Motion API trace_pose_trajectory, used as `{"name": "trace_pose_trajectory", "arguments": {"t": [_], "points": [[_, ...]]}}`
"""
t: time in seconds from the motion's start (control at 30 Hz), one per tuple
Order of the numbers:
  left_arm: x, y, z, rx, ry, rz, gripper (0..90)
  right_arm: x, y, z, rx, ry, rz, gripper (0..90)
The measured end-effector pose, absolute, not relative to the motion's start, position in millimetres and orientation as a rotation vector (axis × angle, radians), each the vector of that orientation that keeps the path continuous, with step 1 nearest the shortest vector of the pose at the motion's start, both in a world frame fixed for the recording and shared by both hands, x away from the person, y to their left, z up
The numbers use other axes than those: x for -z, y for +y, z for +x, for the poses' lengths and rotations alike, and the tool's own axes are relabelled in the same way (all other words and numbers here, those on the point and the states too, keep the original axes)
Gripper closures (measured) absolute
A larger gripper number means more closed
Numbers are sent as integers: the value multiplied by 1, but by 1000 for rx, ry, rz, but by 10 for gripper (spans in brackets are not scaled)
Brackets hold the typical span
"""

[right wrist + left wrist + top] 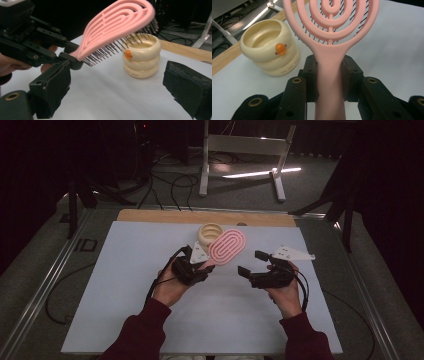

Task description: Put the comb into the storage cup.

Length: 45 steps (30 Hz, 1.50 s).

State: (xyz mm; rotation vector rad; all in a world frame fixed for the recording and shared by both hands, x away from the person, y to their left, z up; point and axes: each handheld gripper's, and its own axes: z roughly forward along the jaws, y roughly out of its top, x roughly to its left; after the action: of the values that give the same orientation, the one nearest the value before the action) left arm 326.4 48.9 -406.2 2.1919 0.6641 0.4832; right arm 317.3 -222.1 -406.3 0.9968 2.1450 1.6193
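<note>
Hairbrush [329, 75] clamped, cup [270, 47] just beside

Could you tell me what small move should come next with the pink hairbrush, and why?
Probably lower the hairbrush handle-first into the cream cup: the left gripper clamps its handle, the head hovers bristles-down above the cup's open mouth, and the right gripper waits open nearby.

One pink hairbrush [227, 246], one cream ringed cup [210, 234], two tongs.
</note>
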Motion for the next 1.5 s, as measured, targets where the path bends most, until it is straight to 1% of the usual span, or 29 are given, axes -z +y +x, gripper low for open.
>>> {"name": "trace_pose_trajectory", "arguments": {"t": [0.77, 0.9, 0.97, 1.07, 1.13, 1.27, 1.37, 1.47, 1.5], "points": [[408, 33, 317, -476, 570, 2173, 700, 402, -211, 329, -1691, 2154, 1132, 77], [409, 31, 317, -474, 559, 2175, 699, 403, -211, 331, -1681, 2153, 1138, 83], [410, 29, 316, -474, 547, 2176, 699, 402, -211, 331, -1695, 2144, 1154, 108], [410, 28, 315, -475, 539, 2179, 700, 401, -210, 332, -1697, 2146, 1164, 109], [411, 27, 314, -486, 516, 2178, 700, 400, -209, 334, -1692, 2148, 1207, 153], [411, 26, 313, -487, 501, 2174, 700, 399, -208, 335, -1707, 2153, 1228, 186], [411, 27, 312, -487, 486, 2165, 700, 399, -207, 335, -1718, 2160, 1234, 289], [411, 27, 313, -487, 481, 2167, 700, 398, -206, 334, -1719, 2176, 1238, 333], [411, 27, 313, -483, 479, 2165, 700, 398, -206, 334, -1719, 2184, 1234, 377]]}}
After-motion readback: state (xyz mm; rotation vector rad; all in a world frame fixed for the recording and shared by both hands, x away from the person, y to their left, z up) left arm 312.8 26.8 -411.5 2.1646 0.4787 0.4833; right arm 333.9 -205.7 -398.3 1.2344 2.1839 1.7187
